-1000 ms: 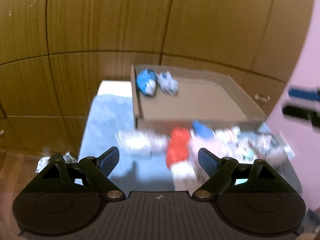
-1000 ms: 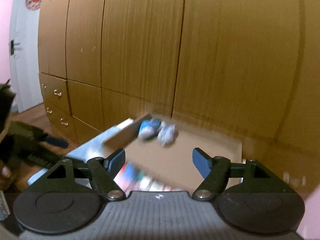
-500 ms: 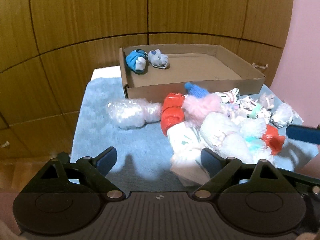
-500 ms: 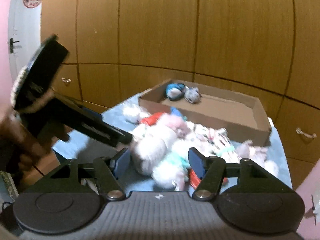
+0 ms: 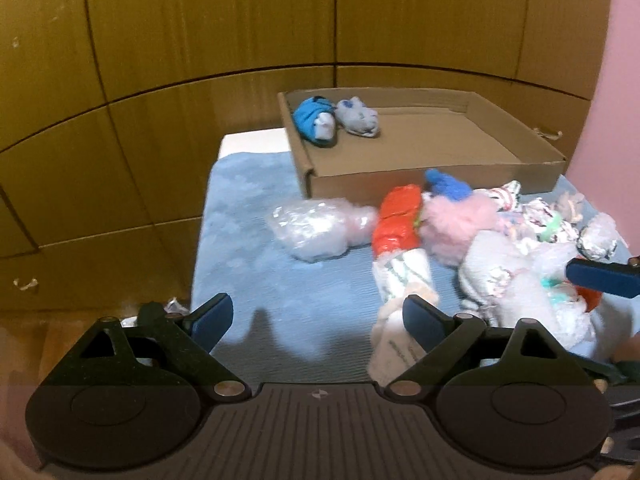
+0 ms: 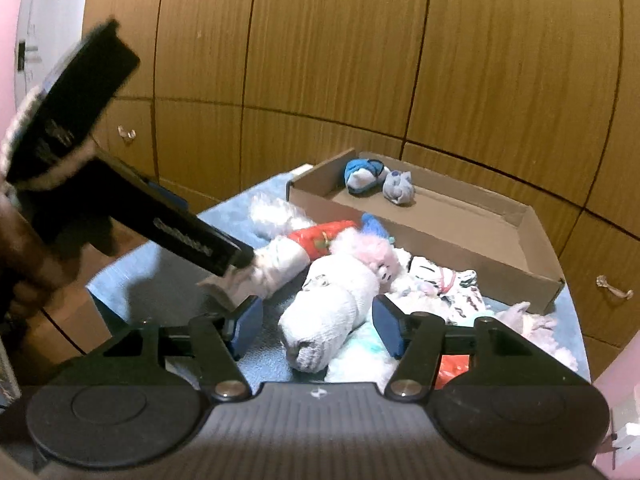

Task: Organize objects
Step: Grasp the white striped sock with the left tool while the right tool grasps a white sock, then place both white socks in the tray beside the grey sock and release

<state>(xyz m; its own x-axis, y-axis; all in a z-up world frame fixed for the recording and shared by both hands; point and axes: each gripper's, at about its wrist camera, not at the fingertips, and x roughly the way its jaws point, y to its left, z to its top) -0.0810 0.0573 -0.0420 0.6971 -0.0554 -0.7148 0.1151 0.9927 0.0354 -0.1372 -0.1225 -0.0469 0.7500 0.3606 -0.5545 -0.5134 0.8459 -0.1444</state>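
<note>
A pile of rolled sock bundles lies on a blue mat (image 5: 256, 264): a clear-wrapped one (image 5: 316, 228), a red-and-white one (image 5: 400, 240), a pink fluffy one (image 5: 456, 224), a grey-white one (image 6: 336, 304). A shallow cardboard box (image 5: 440, 176) behind them holds a blue bundle (image 5: 314, 122) and a grey bundle (image 5: 358, 116). My left gripper (image 5: 318, 322) is open and empty, its right finger beside the red-and-white bundle's end. My right gripper (image 6: 318, 326) is open, jaws either side of the grey-white bundle.
Wooden cabinet doors (image 5: 200, 40) with small handles stand behind and left of the table. A pink wall (image 5: 616, 80) is at the right. The left gripper's body (image 6: 120, 200) crosses the right wrist view at the left.
Both grippers have come down and closer to the sock pile. The right gripper now straddles the grey-white bundle; the left gripper's finger has reached the red-and-white bundle.
</note>
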